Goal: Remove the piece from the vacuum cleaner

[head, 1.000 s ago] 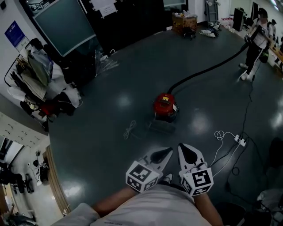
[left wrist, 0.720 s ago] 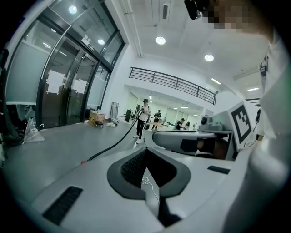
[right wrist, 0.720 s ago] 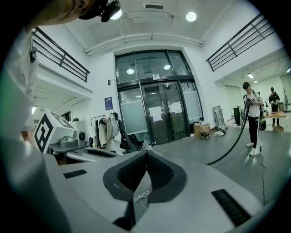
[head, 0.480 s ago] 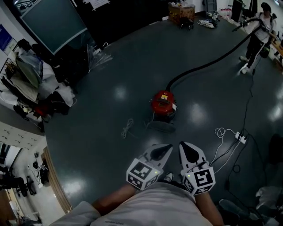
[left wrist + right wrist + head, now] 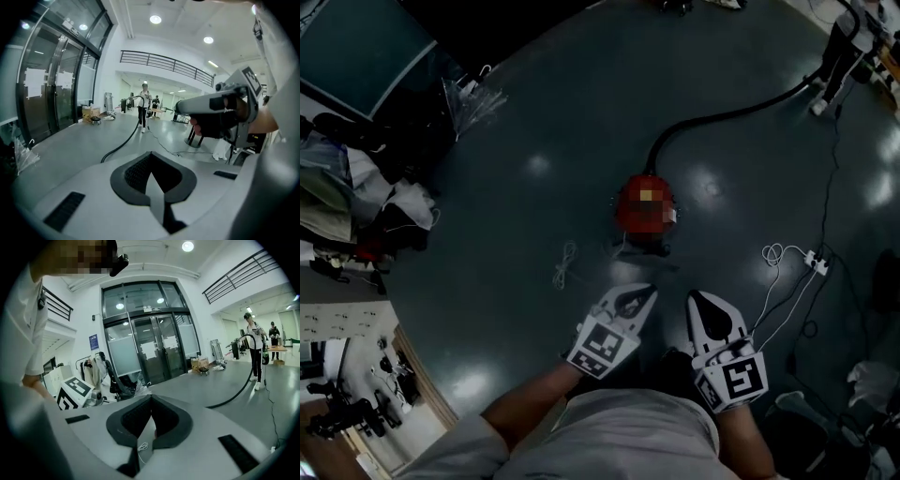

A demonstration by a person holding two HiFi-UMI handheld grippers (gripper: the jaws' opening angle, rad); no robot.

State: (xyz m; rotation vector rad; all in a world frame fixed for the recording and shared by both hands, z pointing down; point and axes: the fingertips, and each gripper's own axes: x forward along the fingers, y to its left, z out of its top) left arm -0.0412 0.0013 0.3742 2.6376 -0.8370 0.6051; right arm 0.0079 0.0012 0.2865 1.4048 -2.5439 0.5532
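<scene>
The red vacuum cleaner (image 5: 644, 208) stands on the dark floor, a short way ahead of both grippers. Its black hose (image 5: 727, 117) curves off to the upper right, toward a person (image 5: 848, 37) who holds the far end. A dark flat piece (image 5: 642, 247) lies against the cleaner's near side. My left gripper (image 5: 646, 292) and right gripper (image 5: 696, 297) are side by side in front of my body, both shut and empty, pointing at the cleaner. In the left gripper view the hose (image 5: 123, 144) crosses the floor. The right gripper view shows the hose (image 5: 234, 394) as well.
A white cord (image 5: 564, 265) lies left of the cleaner. A power strip (image 5: 815, 261) with white cable sits at the right. Clothes and bags (image 5: 366, 216) pile up at the left by a glass wall. Glass doors (image 5: 150, 352) stand beyond the right gripper.
The head view has tipped down and drawn nearer. The vacuum cleaner now lies closer to the grippers. Both grippers stay shut and have spread slightly apart.
</scene>
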